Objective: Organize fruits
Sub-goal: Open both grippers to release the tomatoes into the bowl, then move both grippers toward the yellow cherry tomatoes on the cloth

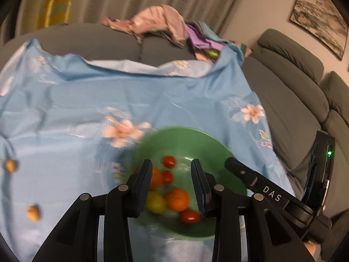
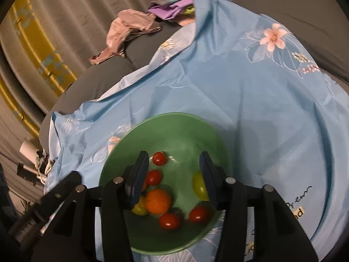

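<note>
Both grippers, left gripper (image 1: 171,185) and right gripper (image 2: 174,178), hang wide and empty over my green bowl (image 2: 174,124) of smooth round fruits (image 2: 158,201). Two tan pieces (image 1: 33,212) lie at nine o'clock on the slick, wrinkled blue cloth (image 1: 76,109). I judge a nudged rim could skid the glossy bowl off the soft sofa.

A blue floral cloth (image 1: 152,96) drapes the grey sofa (image 1: 283,100).
</note>
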`<control>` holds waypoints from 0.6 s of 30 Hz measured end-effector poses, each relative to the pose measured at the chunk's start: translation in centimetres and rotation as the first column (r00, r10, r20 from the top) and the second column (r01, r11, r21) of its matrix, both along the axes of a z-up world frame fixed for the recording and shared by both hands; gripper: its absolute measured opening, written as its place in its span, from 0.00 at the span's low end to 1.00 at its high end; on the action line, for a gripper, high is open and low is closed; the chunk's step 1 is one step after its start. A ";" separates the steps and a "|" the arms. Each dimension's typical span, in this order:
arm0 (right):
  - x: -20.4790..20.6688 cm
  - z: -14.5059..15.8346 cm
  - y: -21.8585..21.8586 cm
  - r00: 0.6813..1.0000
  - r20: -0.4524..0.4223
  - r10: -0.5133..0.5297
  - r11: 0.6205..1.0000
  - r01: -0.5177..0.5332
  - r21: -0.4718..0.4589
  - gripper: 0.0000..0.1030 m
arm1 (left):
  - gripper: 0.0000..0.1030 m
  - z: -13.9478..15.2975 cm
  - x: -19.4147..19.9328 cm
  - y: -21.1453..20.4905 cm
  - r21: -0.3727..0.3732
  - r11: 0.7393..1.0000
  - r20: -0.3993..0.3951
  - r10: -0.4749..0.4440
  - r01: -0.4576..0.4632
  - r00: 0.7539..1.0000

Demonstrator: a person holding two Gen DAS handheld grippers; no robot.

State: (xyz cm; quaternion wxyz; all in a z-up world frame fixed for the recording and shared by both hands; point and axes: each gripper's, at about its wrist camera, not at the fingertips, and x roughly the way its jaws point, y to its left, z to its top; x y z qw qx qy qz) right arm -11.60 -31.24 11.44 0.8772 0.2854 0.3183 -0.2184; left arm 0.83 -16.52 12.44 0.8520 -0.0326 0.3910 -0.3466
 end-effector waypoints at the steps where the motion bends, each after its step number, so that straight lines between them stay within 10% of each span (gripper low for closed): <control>1: 0.4 0.1 0.5 1.000 -0.001 0.018 1.000 -0.018 -0.009 0.48 | 0.34 0.4 0.1 1.1 0.011 1.000 0.017 0.024 -0.024 1.000; 18: 6.9 0.3 11.5 0.948 -0.121 0.295 0.927 -0.314 -0.203 0.52 | 0.34 -1.4 6.3 17.5 0.143 0.896 0.048 0.417 -0.420 0.907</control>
